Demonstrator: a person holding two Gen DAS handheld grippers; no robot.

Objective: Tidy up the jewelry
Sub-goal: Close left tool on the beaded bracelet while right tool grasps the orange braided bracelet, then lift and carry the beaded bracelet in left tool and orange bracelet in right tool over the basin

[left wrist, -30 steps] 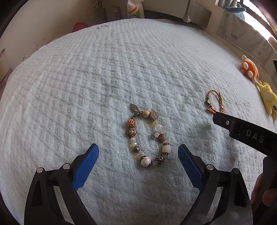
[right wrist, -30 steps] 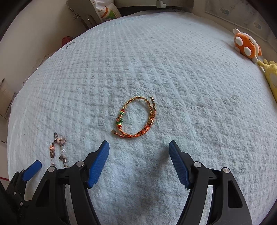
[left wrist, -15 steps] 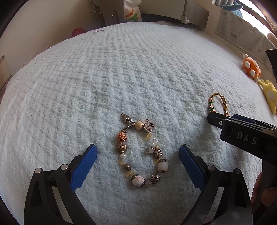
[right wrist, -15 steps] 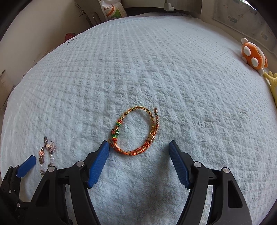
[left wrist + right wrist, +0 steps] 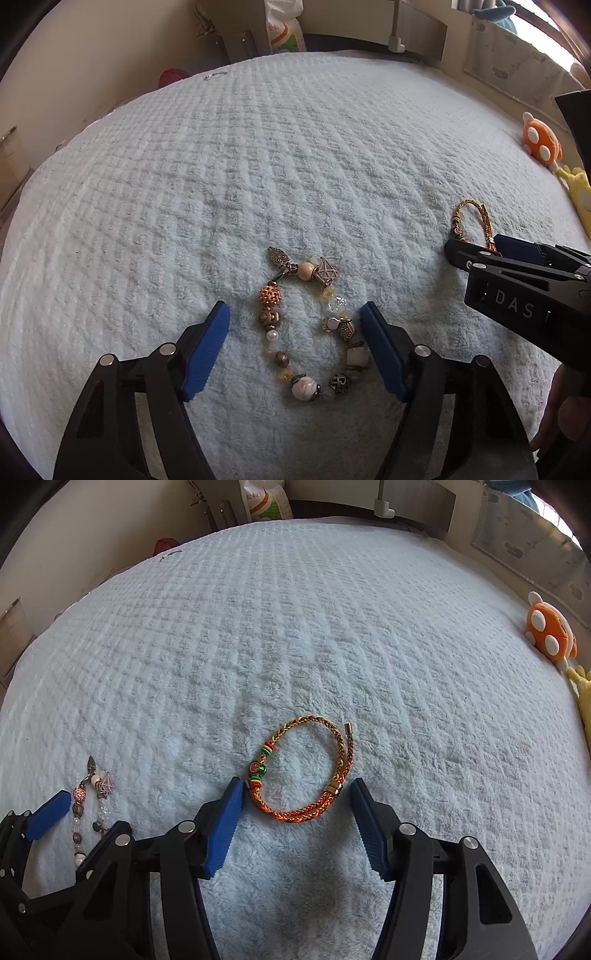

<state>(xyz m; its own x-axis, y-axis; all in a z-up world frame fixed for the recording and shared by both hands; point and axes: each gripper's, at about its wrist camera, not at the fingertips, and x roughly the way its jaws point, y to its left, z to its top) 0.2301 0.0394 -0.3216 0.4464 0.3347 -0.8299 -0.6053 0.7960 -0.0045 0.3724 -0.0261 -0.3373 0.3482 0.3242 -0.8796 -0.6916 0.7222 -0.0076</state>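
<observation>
The left gripper [image 5: 295, 347] stood over the beaded bracelet [image 5: 308, 325], which lay as a loop on the pale quilted blanket [image 5: 258, 166]. Its jaws had just been closing and straddled the loop; the right pad [image 5: 380, 350] touched or nearly touched the nearest beads, the left stood clear, so nothing was pinched. The beads looked hard and smooth, the string limp; it would probably sag when lifted, and a grasp across one strand seemed the safest hold. To the right, the right gripper [image 5: 295, 823] likewise had just been closing around the woven cord bracelet [image 5: 306, 771], spread with the loop's near arc between its pads, the left tip just beside the cord. This bracelet appeared light, soft and grippy. Whether either pad truly met its bracelet was hard to make out. Two plush toys [image 5: 550, 635] were cut off at the far right edge.
</observation>
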